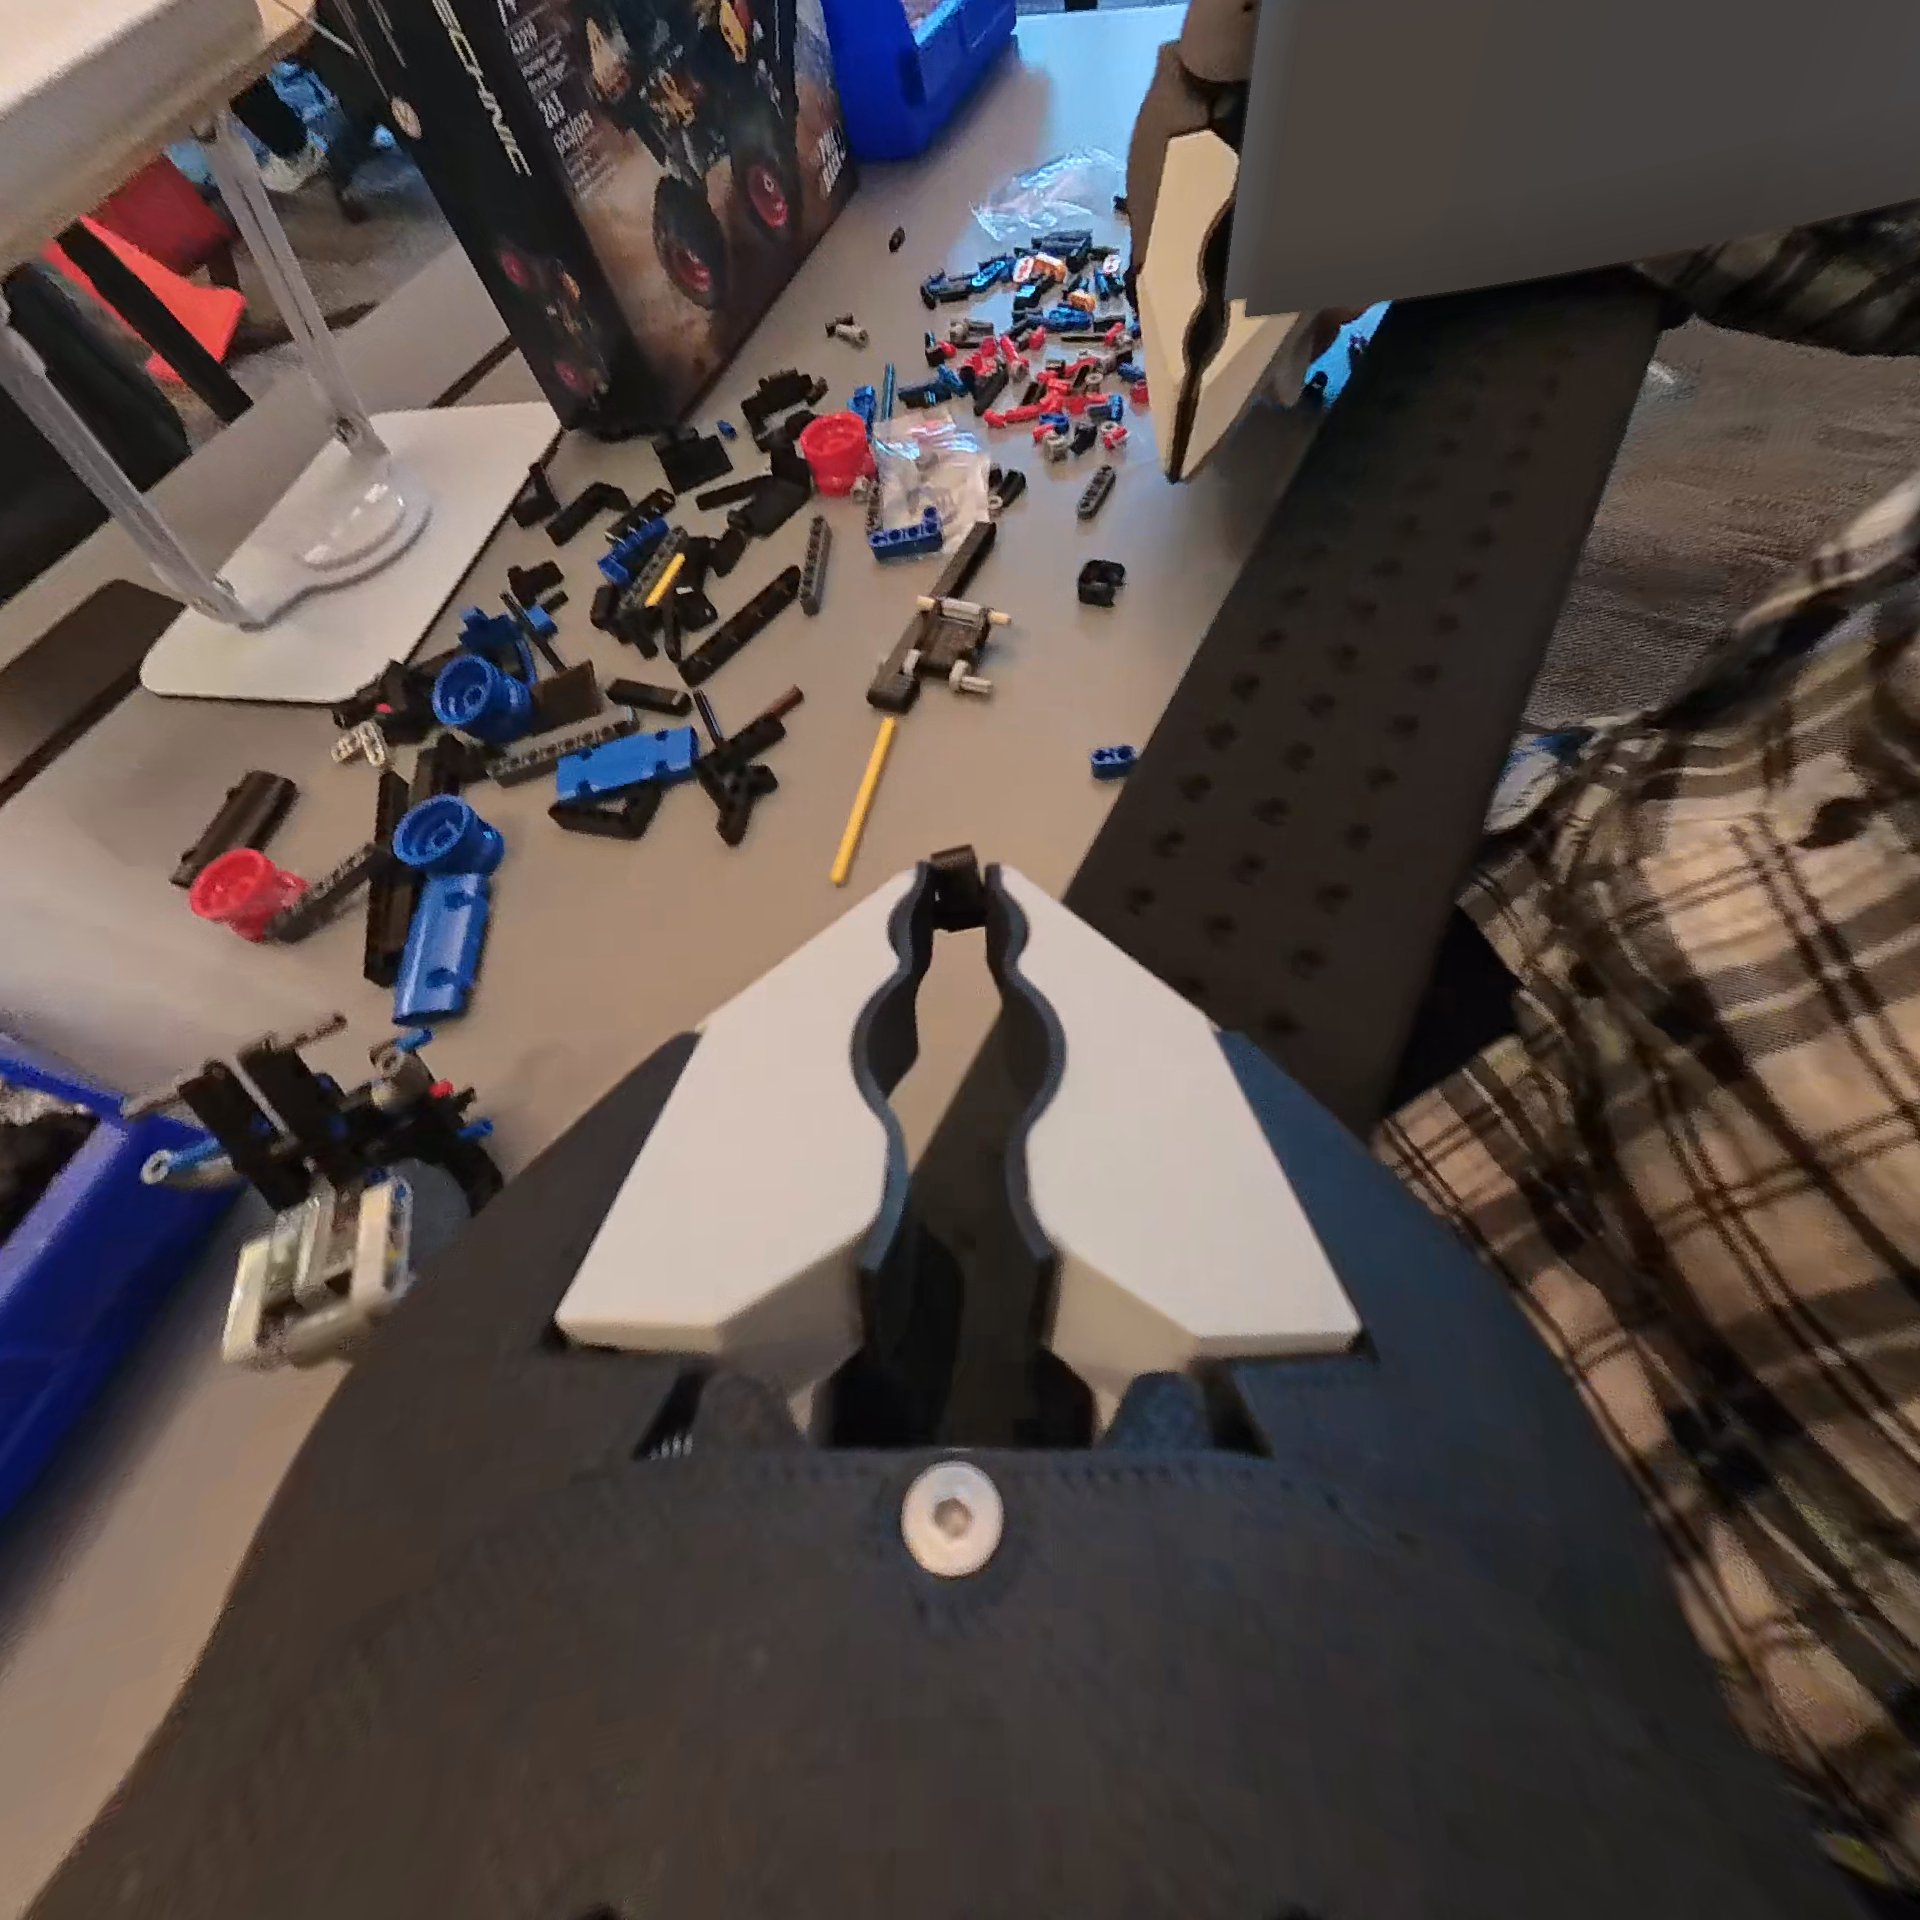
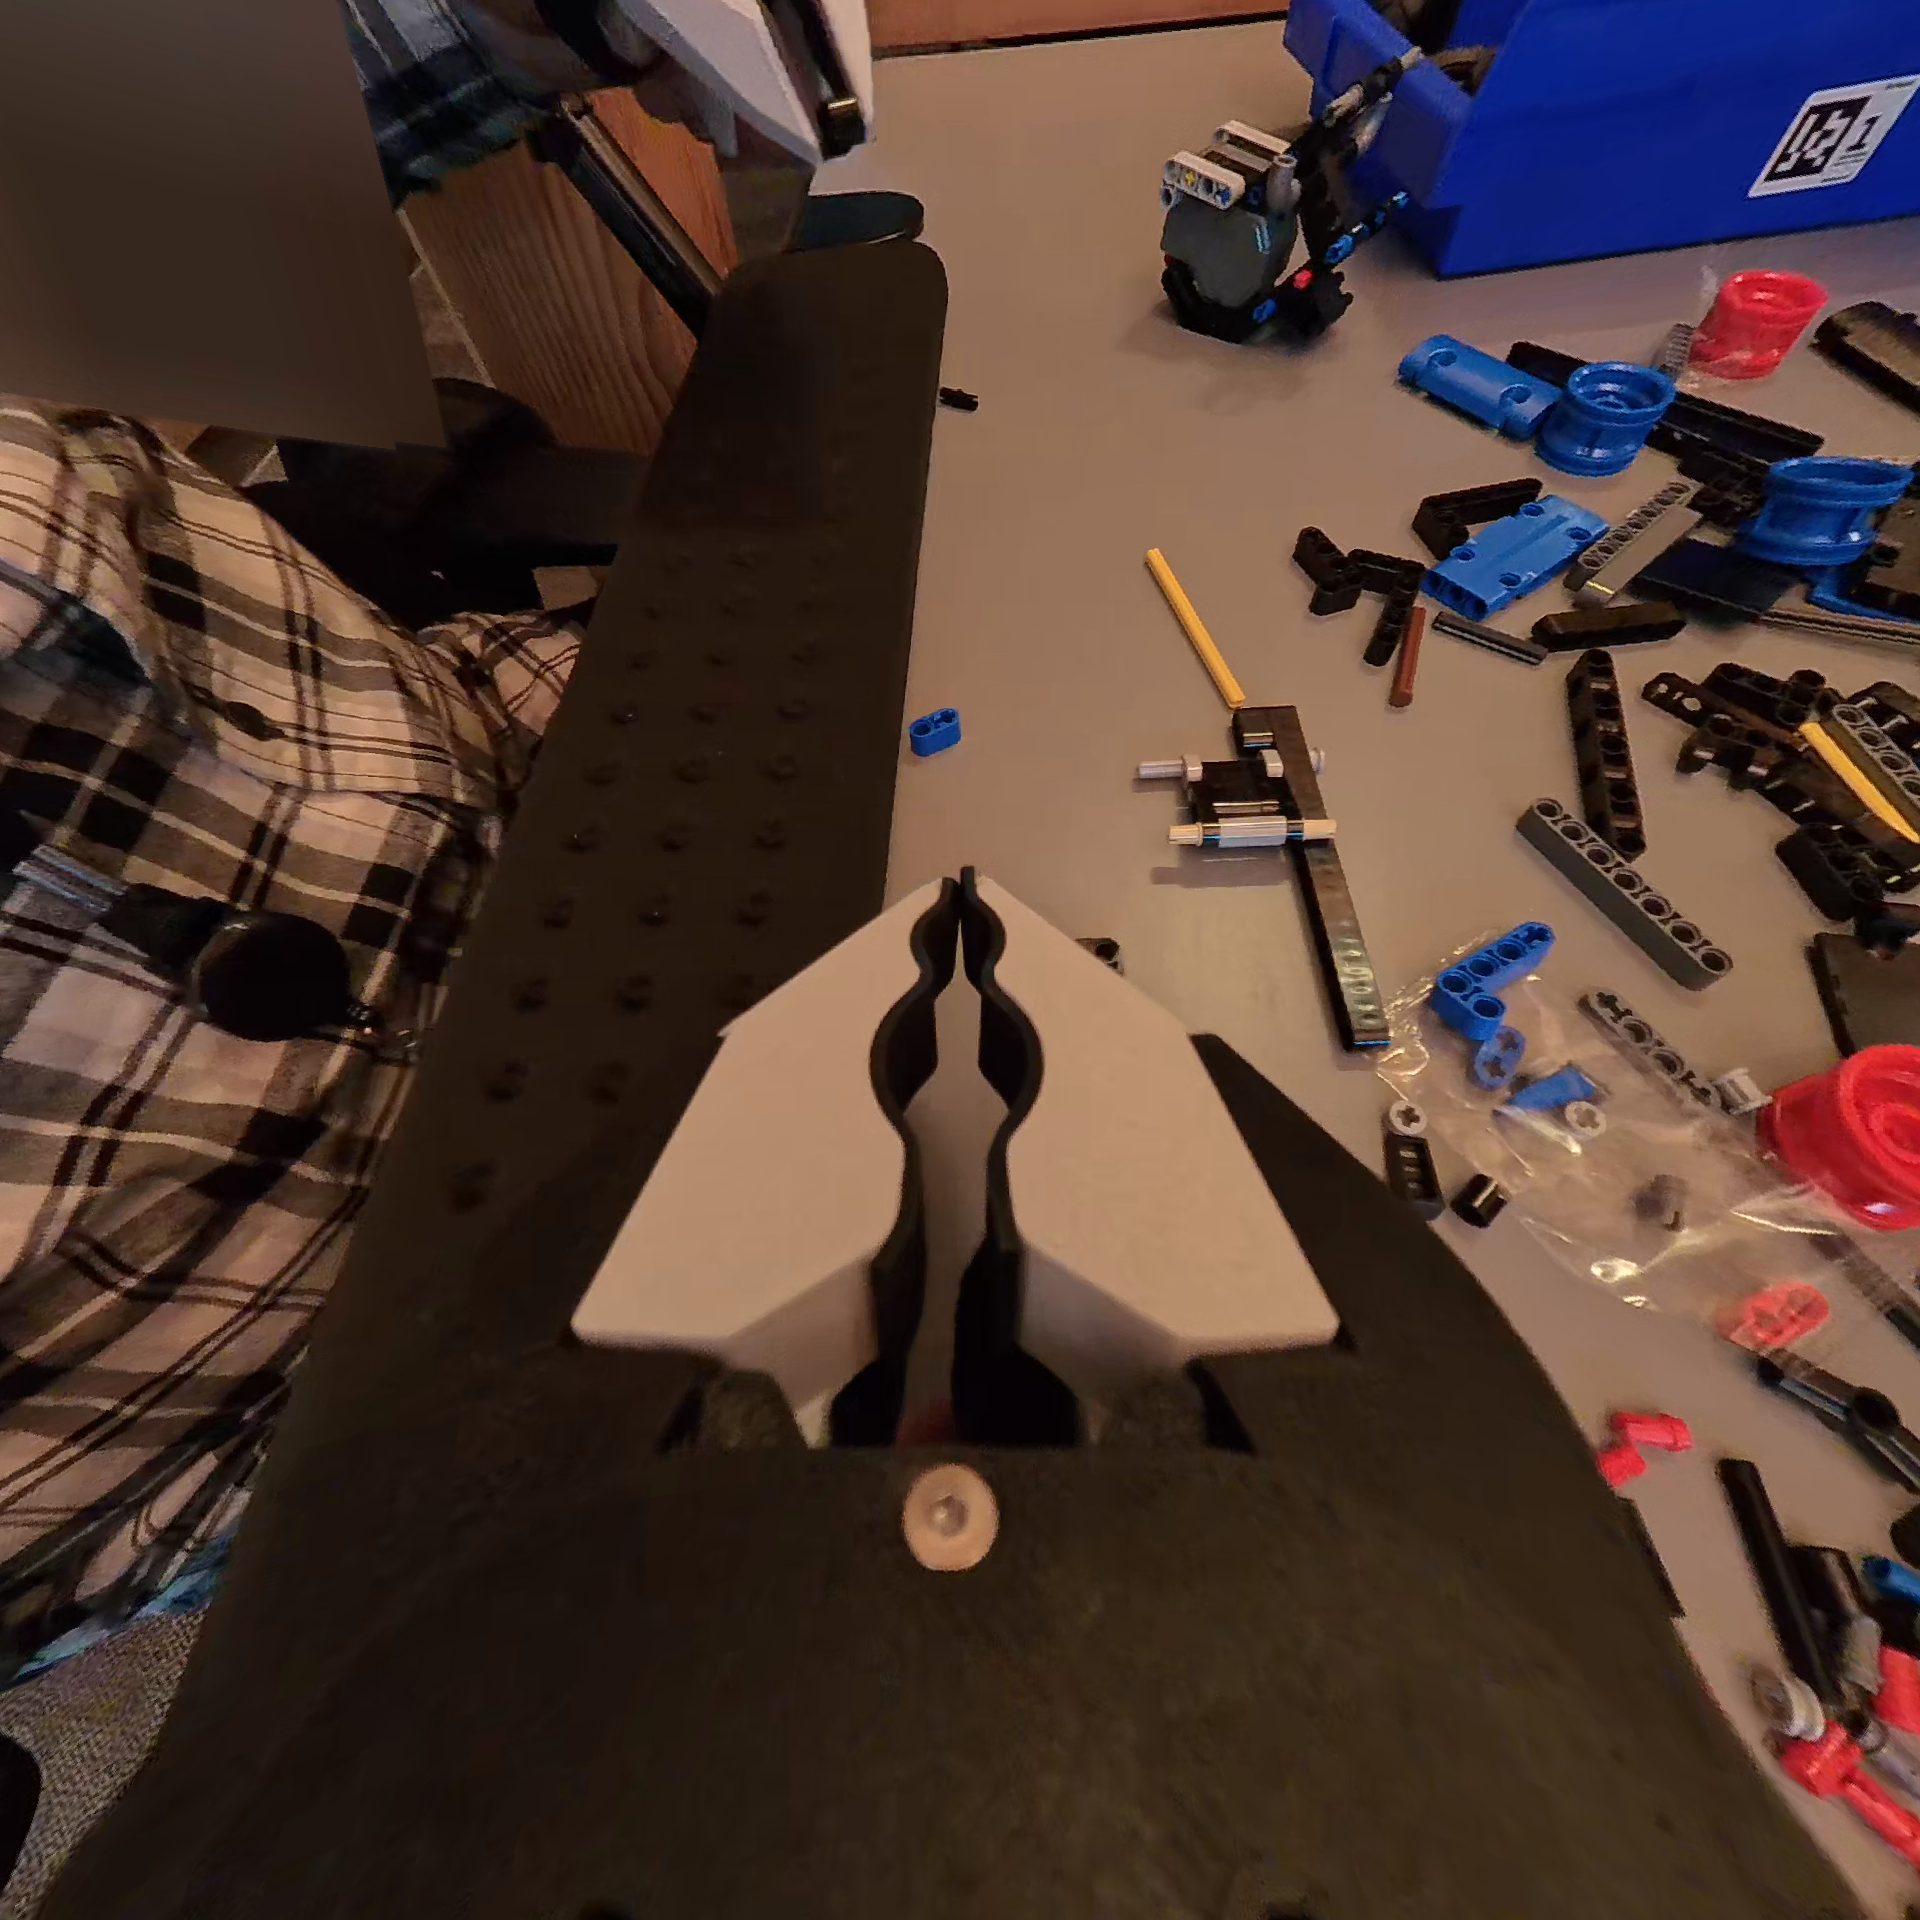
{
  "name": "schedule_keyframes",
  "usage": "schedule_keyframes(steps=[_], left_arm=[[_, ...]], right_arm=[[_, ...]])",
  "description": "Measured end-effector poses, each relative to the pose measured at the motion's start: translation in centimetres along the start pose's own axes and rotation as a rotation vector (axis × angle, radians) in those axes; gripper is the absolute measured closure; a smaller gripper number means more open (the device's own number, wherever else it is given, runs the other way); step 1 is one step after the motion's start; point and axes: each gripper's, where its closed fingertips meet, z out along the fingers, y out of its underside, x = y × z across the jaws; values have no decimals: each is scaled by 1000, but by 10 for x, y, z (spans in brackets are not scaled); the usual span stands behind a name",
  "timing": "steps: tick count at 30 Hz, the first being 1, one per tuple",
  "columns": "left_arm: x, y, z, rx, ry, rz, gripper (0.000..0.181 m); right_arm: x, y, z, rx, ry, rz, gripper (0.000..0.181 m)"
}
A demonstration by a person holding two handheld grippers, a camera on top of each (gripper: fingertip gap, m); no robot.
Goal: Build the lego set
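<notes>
Beside loose bricks [image 1: 665,623], black pegboard [image 1: 1351,665]

The right claw [image 2: 958,896], grey with black wavy pads, has its tips pressed together with nothing between them, above the grey bench [image 2: 1049,499] beside a long black studded plate [image 2: 717,727]. Ahead lie a small blue 2-hole connector [image 2: 934,730], a thin yellow axle rod [image 2: 1195,628] and a partly built black beam assembly with grey pins [image 2: 1262,800]. A blue plastic bin [image 2: 1621,156] stands at the far right.

grey table [image 1: 644,935], wooden cabinet [image 2: 582,281], warm light
</notes>
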Motion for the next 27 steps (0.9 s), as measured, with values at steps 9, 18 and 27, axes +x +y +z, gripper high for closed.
schedule_keyframes(steps=[9,18,27], left_arm=[[-13,-20,42,35,7,40,174],[-20,-18,77,2,11,77,174],[-25,-4,113,-99,24,162,173]], right_arm=[[8,0,1,2,46,-16,181],[14,-3,-2,18,88,-28,181],[18,-2,-4,15,107,-32,181]])
